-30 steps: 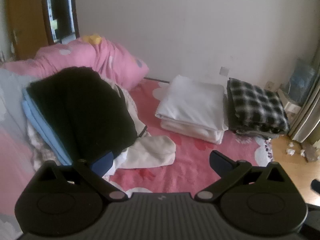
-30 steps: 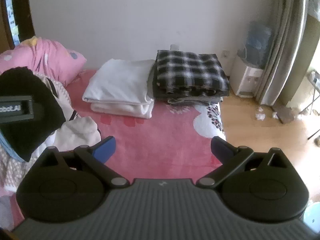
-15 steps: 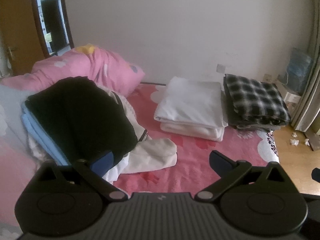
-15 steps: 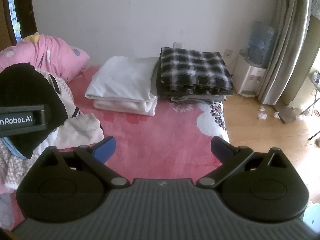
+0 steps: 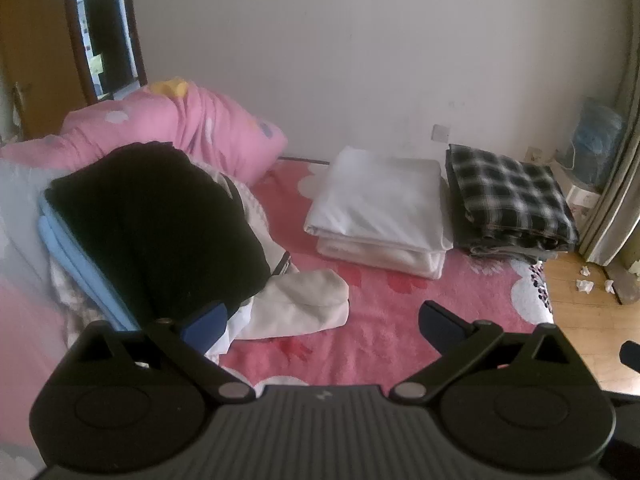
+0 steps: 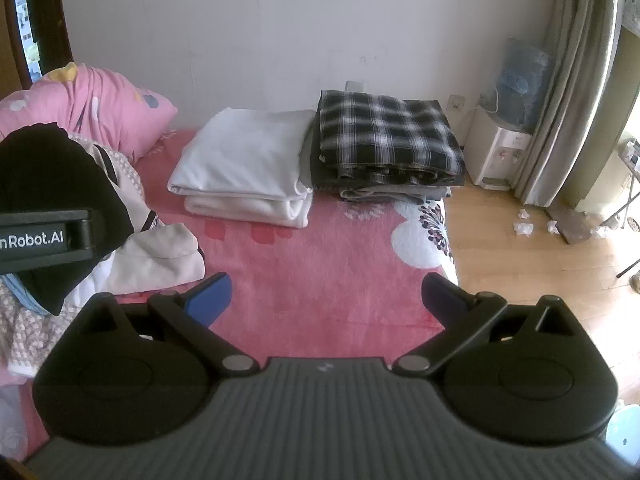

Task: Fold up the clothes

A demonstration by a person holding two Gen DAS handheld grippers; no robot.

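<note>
1. The only readable writing is the white lettering "nRobot.AI" on the black body of the left gripper (image 6: 44, 240), seen at the left edge of the right wrist view; its first letters are cut off by the frame.
2. No box, basket or other container holds any of the clothes; everything lies straight on the pink bed cover (image 5: 380, 344).
3. Along the bed's far edge, against the wall, sits a folded white stack (image 5: 380, 212), and just beside it, at the far right corner, a folded pile topped by a black-and-white plaid cloth (image 5: 508, 196). The two piles touch or nearly touch.
4. On the bed's left side lies an unfolded heap: a black garment (image 5: 160, 224) on top, light blue cloth (image 5: 76, 264) under its left edge, and a cream garment (image 5: 300, 304) spilling out toward the middle of the bed.
5. A pink quilt (image 5: 192, 128) is bunched at the far left corner, behind the heap.
6. The left gripper (image 5: 320, 320) has its jaws wide apart and empty; its left blue pad (image 5: 206, 326) is in front of the heap's near edge, whether touching it I cannot tell, while the cream garment lies just beyond the gap.
7. The right gripper (image 6: 326, 294) also has its jaws wide apart with nothing between them, over bare cover near the bed's right edge, well apart from both folded piles.
</note>
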